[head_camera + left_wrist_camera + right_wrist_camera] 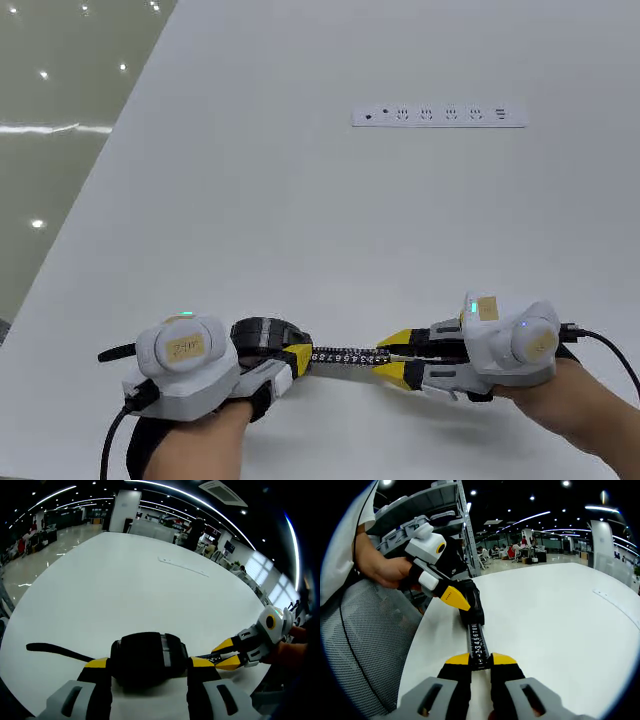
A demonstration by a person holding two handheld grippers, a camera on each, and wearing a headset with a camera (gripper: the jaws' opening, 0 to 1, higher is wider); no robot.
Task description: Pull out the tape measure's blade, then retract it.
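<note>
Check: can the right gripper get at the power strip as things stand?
Probably not yet: the right gripper is shut on the tape blade, and the power strip lies well across the table. Nothing stands between them, though.

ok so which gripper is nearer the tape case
Left. The left gripper is shut on the tape case, one jaw on each side. The right gripper clamps the blade further out, apart from the case.
</note>
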